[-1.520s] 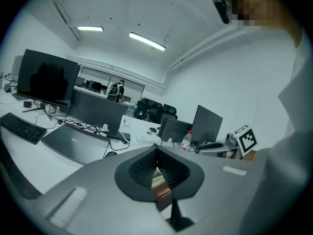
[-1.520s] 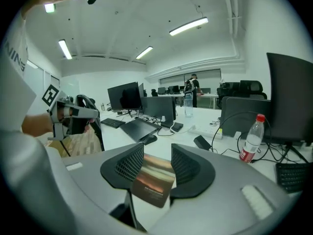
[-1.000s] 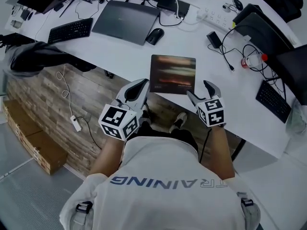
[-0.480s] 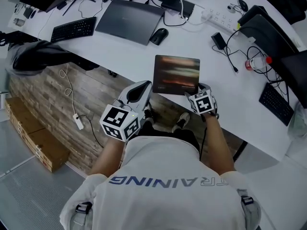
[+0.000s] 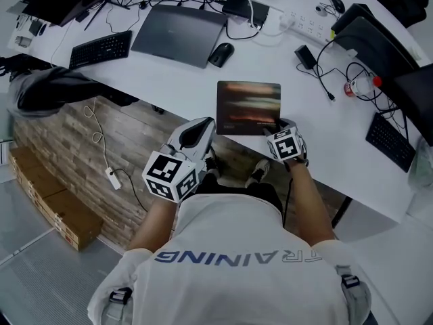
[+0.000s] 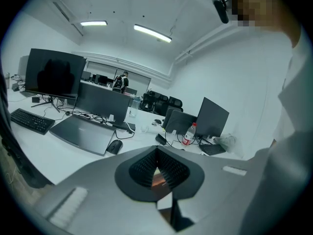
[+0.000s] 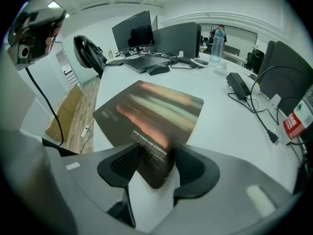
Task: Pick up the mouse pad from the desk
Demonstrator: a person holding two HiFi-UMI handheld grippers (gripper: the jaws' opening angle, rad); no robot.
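Mouse pad [image 5: 248, 107], dark rectangular, streaky print, lies flat; near-right corner sits inside right hand-held gripper [image 7: 155, 164], jaws closing, not yet pinching.

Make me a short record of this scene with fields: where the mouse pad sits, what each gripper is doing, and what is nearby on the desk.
Mouse pad: flat on the desk, near its front edge
Right gripper: jaws closing, the pad's near corner between them, not yet clamped
Left gripper: shut, empty, just off the desk edge
Nearby: mouse, closed laptop
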